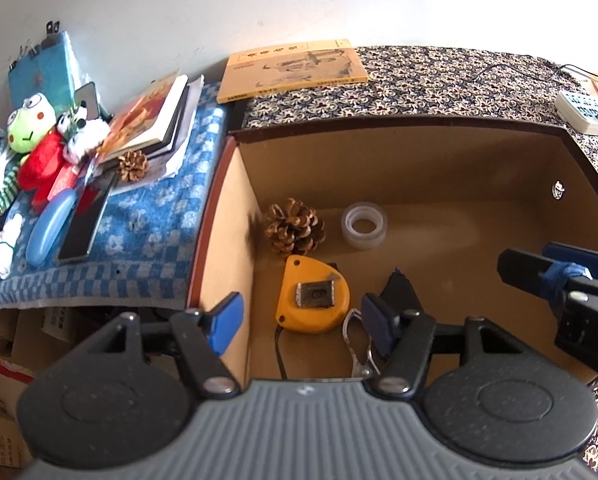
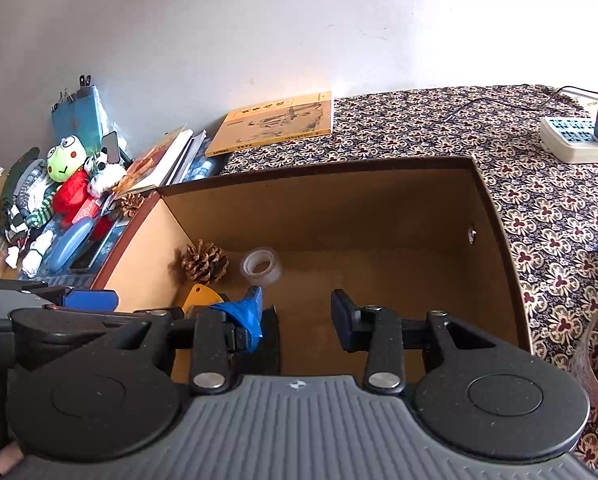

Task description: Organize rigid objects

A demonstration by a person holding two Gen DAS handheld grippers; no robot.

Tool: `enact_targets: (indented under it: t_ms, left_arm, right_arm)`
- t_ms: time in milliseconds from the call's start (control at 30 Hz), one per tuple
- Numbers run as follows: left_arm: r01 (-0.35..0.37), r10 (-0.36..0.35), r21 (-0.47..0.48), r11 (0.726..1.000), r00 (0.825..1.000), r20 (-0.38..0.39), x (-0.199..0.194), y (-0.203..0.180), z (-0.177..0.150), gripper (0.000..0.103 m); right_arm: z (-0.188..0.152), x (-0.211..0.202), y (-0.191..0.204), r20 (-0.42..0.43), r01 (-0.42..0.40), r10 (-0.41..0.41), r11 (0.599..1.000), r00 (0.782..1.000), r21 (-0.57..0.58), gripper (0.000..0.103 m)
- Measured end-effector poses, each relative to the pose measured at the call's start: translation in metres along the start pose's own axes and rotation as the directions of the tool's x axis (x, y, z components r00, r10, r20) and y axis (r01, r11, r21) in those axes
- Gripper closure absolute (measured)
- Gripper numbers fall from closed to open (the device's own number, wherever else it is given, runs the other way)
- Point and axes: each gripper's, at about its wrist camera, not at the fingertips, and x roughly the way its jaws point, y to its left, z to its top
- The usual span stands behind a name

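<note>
Left gripper [image 1: 303, 322] released, empty, above box [image 1: 419, 152]; tape measure [image 1: 313, 300] between fingers, pinecone [image 1: 295, 226] and tape roll [image 1: 363, 225] beyond. Right gripper [image 2: 299, 316] released, empty.

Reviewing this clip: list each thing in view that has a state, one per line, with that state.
Brown cardboard box: open-topped, holding items.
Large brown pine cone: inside box, by left wall.
Clear tape roll: lying flat in box.
Yellow tape measure: on its side in box, clip up.
Small pine cone: outside, on blue checked cloth.
Yellow book: closed, flat behind box.
Left gripper: open, empty.
Right gripper: open, empty.
</note>
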Motion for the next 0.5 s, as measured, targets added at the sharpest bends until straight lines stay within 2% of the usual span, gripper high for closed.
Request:
enact_targets:
  t_ms: [500]
  left_arm:
    - [0.019, -0.019, 0.005, 1.0, 1.0, -0.018, -0.0045, -0.0054, -0.0094, 0.038]
  right_arm:
    - [-0.008, -0.0103, 0.0056, 0.013, 0.05, -0.049, 0.999, 0.999, -0.02, 0.082]
